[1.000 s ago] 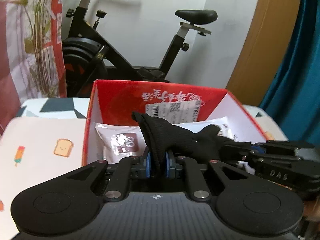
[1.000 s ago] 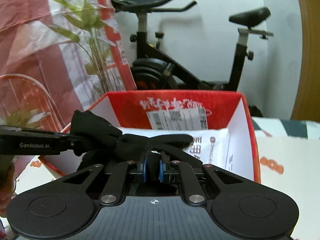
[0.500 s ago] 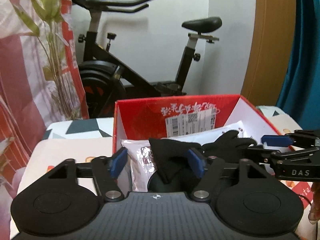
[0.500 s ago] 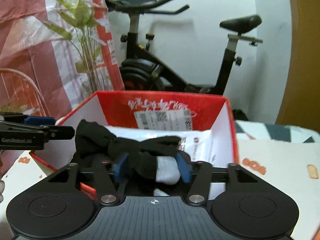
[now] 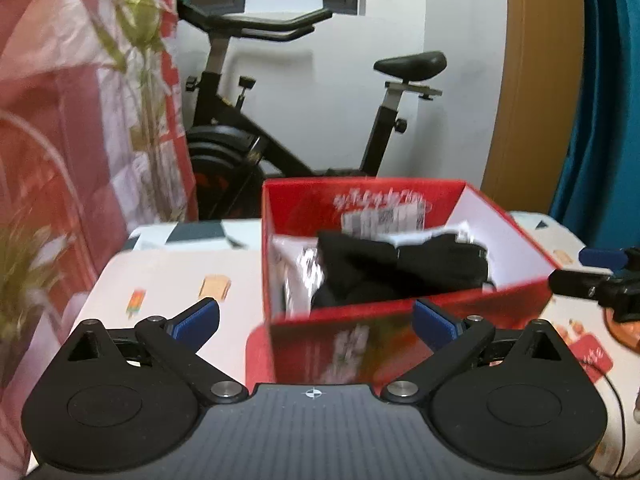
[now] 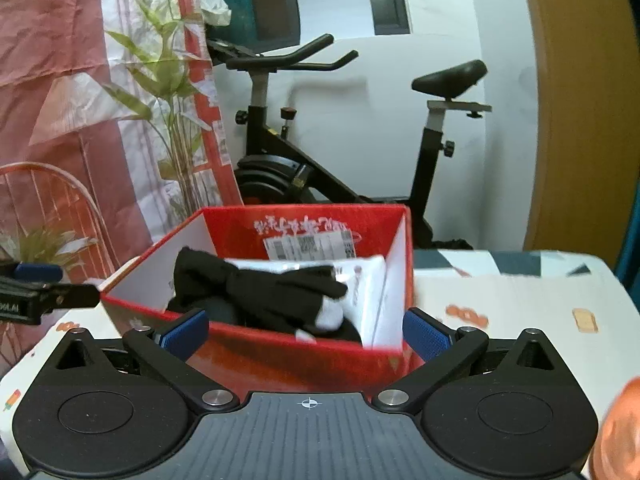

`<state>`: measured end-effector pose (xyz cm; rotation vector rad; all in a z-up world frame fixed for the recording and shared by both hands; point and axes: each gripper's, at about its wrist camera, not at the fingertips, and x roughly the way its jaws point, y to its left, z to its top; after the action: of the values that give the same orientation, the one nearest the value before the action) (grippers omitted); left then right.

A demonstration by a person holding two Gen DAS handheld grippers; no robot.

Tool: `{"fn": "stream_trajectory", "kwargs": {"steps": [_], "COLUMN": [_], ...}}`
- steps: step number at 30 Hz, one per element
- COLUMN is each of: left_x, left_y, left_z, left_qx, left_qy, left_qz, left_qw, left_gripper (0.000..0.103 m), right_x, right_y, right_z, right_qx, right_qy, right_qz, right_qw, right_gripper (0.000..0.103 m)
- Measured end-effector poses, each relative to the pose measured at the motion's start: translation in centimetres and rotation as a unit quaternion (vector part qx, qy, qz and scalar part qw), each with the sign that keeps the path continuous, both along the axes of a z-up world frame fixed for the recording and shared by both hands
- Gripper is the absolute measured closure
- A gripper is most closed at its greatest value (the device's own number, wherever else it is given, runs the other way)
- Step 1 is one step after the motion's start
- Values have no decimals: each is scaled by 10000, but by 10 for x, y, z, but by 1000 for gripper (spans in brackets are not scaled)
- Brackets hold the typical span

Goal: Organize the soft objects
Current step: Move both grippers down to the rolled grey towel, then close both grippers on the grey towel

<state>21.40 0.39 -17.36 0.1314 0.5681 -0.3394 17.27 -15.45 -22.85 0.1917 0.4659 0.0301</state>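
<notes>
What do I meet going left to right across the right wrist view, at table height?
Left tongs → red box with the black cloth in it → toast print on the tablecloth.

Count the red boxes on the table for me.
1: the red box stands on the table right ahead of both grippers, black fabric inside. Others may sit outside the view.
</notes>
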Motion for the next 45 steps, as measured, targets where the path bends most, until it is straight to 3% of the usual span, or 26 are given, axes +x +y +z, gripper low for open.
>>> {"fn": "stream_trajectory", "kwargs": {"steps": [9, 19, 25, 28, 45], "left_x": [-32, -41, -40, -41, -45], "left_y": [25, 32, 36, 35, 28], "left_z": [-50, -91, -106, -115, -126], "left_qx": [-249, -389, -530, -515, -330], "left_qy": [500, 857, 1130, 1218, 1126], "left_qz": [321, 612, 740, 747, 724], "left_qw": [9979, 9937, 9894, 9884, 9905], "left_gripper": [0, 3, 13, 15, 15], "right_x": [-30, -28, -19, -14, -14], "right_y": [5, 23, 26, 28, 38], "right_z": [-49, -93, -107, -114, -121], "right_qx": [211, 290, 195, 202, 114], "right_qy": [250, 674, 797, 895, 1065], "right_qz": [-4, 101, 24, 80, 210], "right_qw": [9995, 9973, 9966, 9957, 9940], "right_gripper": [1, 12, 13, 22, 38]}}
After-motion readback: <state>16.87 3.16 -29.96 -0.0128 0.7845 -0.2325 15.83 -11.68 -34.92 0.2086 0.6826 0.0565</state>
